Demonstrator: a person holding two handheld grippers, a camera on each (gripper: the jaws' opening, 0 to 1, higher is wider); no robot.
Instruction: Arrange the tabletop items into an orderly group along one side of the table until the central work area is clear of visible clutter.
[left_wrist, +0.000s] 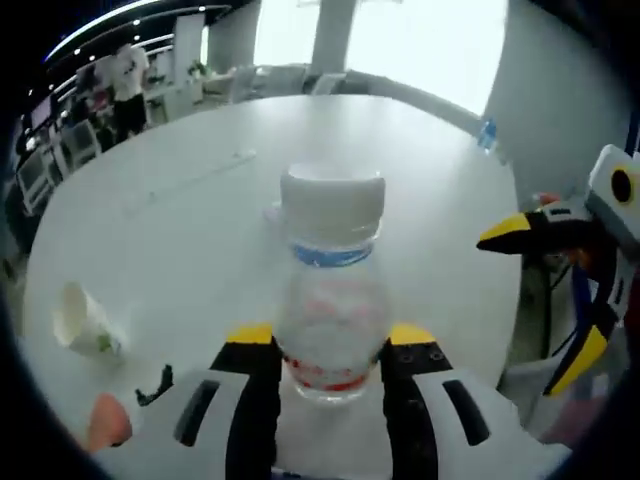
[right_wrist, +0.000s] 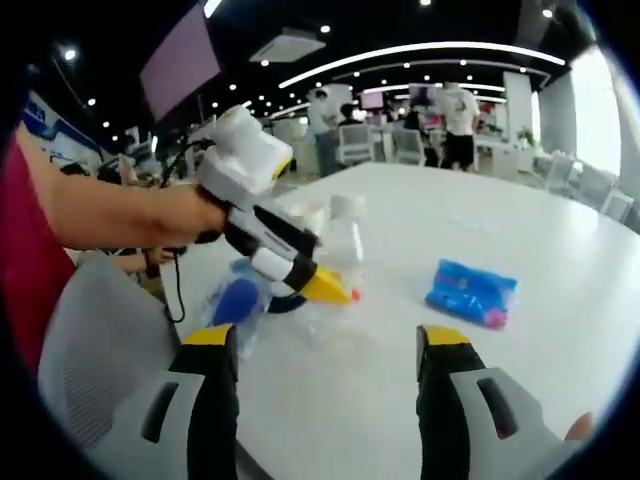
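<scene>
Left gripper (left_wrist: 331, 345) clamps clear plastic bottle with white cap (left_wrist: 332, 290) over white round table (left_wrist: 200, 210); right gripper (right_wrist: 328, 345) jaws apart, nothing between; blue packet (right_wrist: 471, 292) lies beyond.

Open office: desks (right_wrist: 400, 140), ceiling strip-lights (right_wrist: 420, 52)

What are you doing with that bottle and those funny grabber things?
A person is tidying a white table with a tool in each hand. The left tool is clamped around a clear plastic bottle with a white cap. The right tool is open and holds nothing. A blue packet and a white paper cup lie on the table.
</scene>
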